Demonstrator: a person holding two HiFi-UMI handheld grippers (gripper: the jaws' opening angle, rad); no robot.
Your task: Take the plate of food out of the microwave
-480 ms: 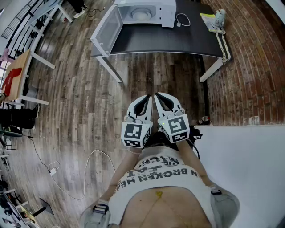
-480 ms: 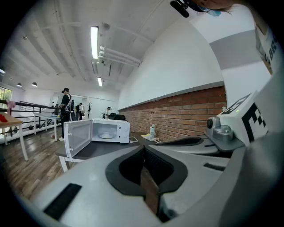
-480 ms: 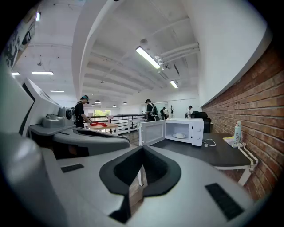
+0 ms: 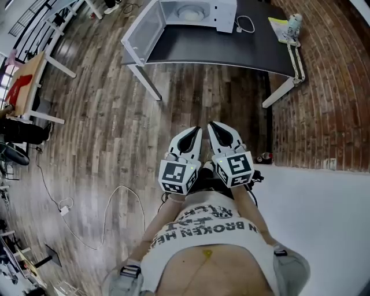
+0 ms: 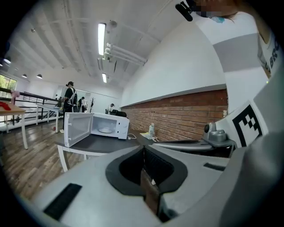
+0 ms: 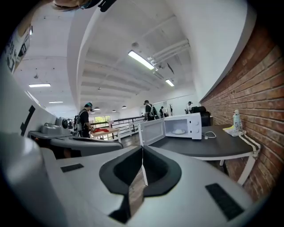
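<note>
Head view, left gripper (image 4: pixel 197 129), right gripper (image 4: pixel 211 124), jaws together, both empty

The head view's top edge cuts off the microwave (image 4: pixel 199 16). The plate (image 6: pixel 179 131) inside is too small for us to tell any food on it. We cannot identify the small pale object (image 4: pixel 293 23) at the bench (image 4: pixel 231 49) corner.

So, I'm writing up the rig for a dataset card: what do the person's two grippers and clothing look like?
The left gripper and right gripper both have smooth white shells with black recesses around the jaws. Each carries a cube with black-and-white square markers. The person wears a white shirt with dark block lettering.
</note>
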